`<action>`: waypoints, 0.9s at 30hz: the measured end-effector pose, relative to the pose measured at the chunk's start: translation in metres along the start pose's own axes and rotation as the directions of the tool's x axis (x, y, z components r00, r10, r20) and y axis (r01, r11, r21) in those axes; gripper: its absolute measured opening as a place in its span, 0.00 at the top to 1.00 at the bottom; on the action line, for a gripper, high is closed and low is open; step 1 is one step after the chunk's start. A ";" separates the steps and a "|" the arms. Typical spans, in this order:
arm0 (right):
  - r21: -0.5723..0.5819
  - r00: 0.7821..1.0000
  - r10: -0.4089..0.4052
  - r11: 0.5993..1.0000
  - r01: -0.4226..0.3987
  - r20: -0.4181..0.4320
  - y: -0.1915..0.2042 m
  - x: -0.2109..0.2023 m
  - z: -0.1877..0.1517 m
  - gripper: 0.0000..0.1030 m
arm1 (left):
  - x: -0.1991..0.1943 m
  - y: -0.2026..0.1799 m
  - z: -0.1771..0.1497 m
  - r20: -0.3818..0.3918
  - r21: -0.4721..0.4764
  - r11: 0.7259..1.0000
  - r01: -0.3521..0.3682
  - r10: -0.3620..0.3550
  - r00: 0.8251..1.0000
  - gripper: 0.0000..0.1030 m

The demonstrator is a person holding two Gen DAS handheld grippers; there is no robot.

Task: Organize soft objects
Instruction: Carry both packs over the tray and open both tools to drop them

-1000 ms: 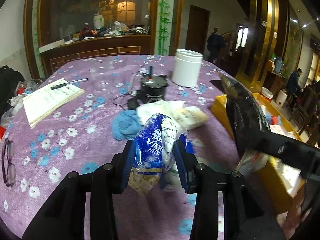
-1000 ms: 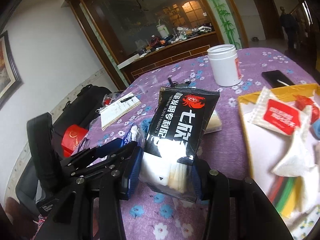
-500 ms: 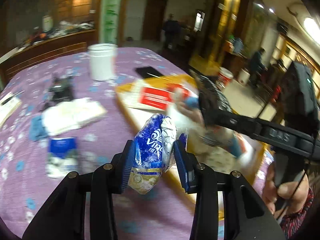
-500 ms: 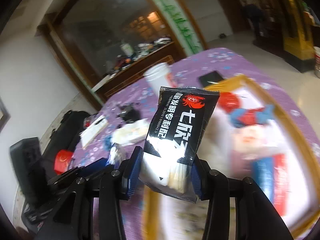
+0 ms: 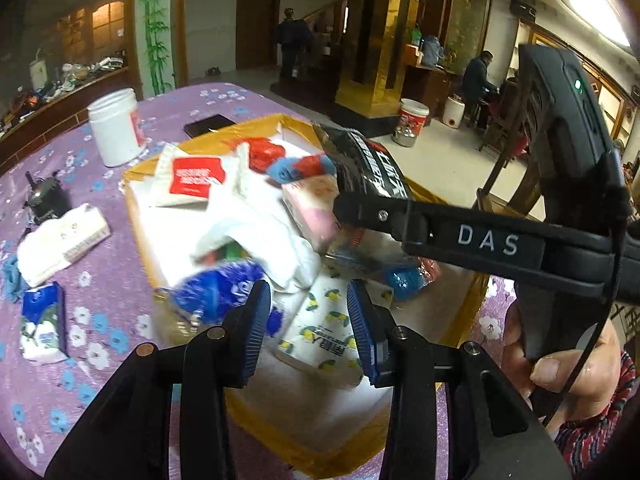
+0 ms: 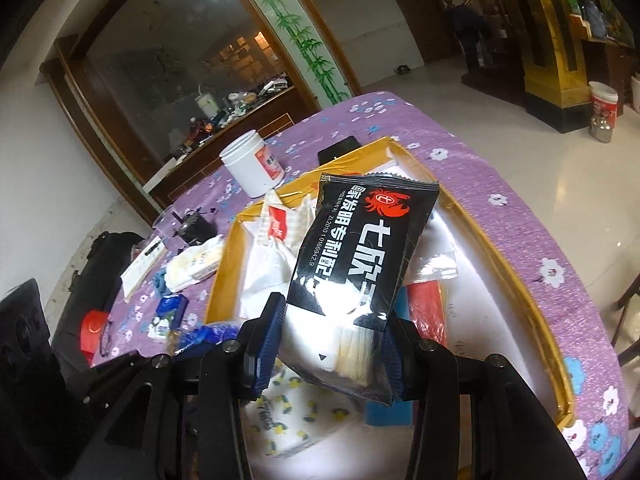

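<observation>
Round table, purple floral cloth. On its right half sat a shallow yellow-rimmed tray with a white floor, already holding a loose heap of soft packs and white bags.

Right gripper was over the near part of the tray, clamped on a black sachet with a red crab logo. Both blue pads pressed its lower end, and the sachet stood up and leaned to the right, clear of the tray's contents. The left wrist view showed the person's right hand wrapped round this gripper's handle.

Left gripper was over the near left part of the tray. Its jaws stood apart with nothing between the pads. Through the gap a lemon-print tissue pack lay flat on the tray floor.

A blue-and-white packet was just left of the left gripper's left finger, at the tray's near left rim. It was motion-blurred, and I could not tell whether it touched the finger or rested on the rim.

Outside the tray, on the cloth: a white jar at the far side, a white tissue pack to the left, and a small blue tissue pack near left.
</observation>
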State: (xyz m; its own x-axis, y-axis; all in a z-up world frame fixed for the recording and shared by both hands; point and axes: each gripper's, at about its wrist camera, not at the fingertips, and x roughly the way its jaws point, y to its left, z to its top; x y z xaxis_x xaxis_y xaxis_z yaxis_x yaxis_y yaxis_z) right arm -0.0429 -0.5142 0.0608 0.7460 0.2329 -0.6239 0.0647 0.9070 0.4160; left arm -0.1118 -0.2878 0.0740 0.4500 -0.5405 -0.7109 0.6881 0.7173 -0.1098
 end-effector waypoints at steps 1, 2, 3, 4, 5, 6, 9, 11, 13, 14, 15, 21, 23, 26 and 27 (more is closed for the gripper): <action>0.001 1.000 -0.001 1.000 0.001 -0.002 -0.001 0.000 -0.001 0.54 | 0.002 -0.001 -0.002 -0.002 0.003 1.000 0.005 -0.005 1.000 0.63; 0.000 1.000 -0.001 1.000 0.001 -0.003 -0.002 0.000 -0.002 0.54 | 0.002 -0.003 -0.002 -0.004 0.005 1.000 0.005 -0.005 1.000 0.63; -0.001 1.000 -0.001 1.000 0.001 -0.005 -0.001 0.001 -0.002 0.53 | 0.002 -0.003 -0.003 -0.007 0.005 1.000 0.016 -0.016 1.000 0.63; -0.001 1.000 -0.001 1.000 0.001 -0.006 -0.001 0.001 -0.002 0.53 | -0.004 -0.002 -0.003 -0.004 -0.003 0.999 0.044 -0.044 0.999 0.63; 0.000 1.000 0.001 1.000 -0.001 -0.007 -0.001 0.001 -0.003 0.53 | -0.009 0.000 -0.002 0.003 -0.012 0.998 0.063 -0.063 0.998 0.63; -0.001 1.000 0.005 1.000 -0.005 -0.007 -0.001 0.000 -0.003 0.52 | -0.017 0.002 -0.001 0.013 -0.018 0.997 0.082 -0.081 0.997 0.63; -0.010 1.000 0.004 1.000 -0.004 -0.002 0.001 -0.003 -0.002 0.51 | -0.041 0.012 0.004 0.064 -0.024 0.997 0.078 -0.077 0.995 0.58; -0.015 1.000 0.005 1.000 -0.005 0.002 0.002 -0.005 -0.001 0.48 | -0.051 0.024 0.005 0.090 -0.040 0.998 0.057 -0.054 0.994 0.50; -0.010 1.000 0.003 1.000 -0.003 0.006 0.001 -0.008 -0.001 0.45 | -0.050 0.039 0.005 0.089 -0.069 0.997 0.035 -0.028 0.996 0.50; -0.008 1.000 0.009 1.000 -0.008 0.007 0.001 -0.009 -0.001 0.44 | -0.047 0.050 0.004 0.077 -0.101 0.995 0.028 -0.020 0.997 0.50; -0.008 1.000 0.009 1.000 -0.009 0.010 0.002 -0.010 -0.001 0.44 | -0.041 0.060 0.004 0.064 -0.130 0.991 0.029 -0.021 0.998 0.50; 0.001 0.998 0.027 1.000 -0.028 0.056 0.003 -0.027 0.003 0.43 | -0.018 0.076 -0.004 -0.003 -0.215 0.975 0.055 -0.057 0.998 0.50; 0.000 0.997 0.034 0.999 -0.034 0.066 0.004 -0.030 0.005 0.43 | -0.016 0.068 -0.006 -0.012 -0.205 0.976 0.067 -0.071 0.997 0.50; 0.001 0.996 0.042 0.999 -0.043 0.079 0.006 -0.035 0.006 0.43 | -0.020 0.044 -0.007 -0.008 -0.135 0.988 0.080 -0.082 0.997 0.50; 0.002 0.996 0.044 0.999 -0.044 0.081 0.005 -0.035 0.007 0.43 | -0.021 0.031 -0.009 -0.013 -0.105 0.990 0.099 -0.101 0.995 0.50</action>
State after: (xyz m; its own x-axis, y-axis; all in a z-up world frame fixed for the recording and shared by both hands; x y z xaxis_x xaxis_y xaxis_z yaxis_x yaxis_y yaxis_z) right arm -0.0644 -0.5198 0.0893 0.7995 0.2431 -0.5493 0.0330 0.8953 0.4443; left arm -0.1045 -0.2504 0.0791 0.3707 -0.6039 -0.7056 0.6654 0.7027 -0.2518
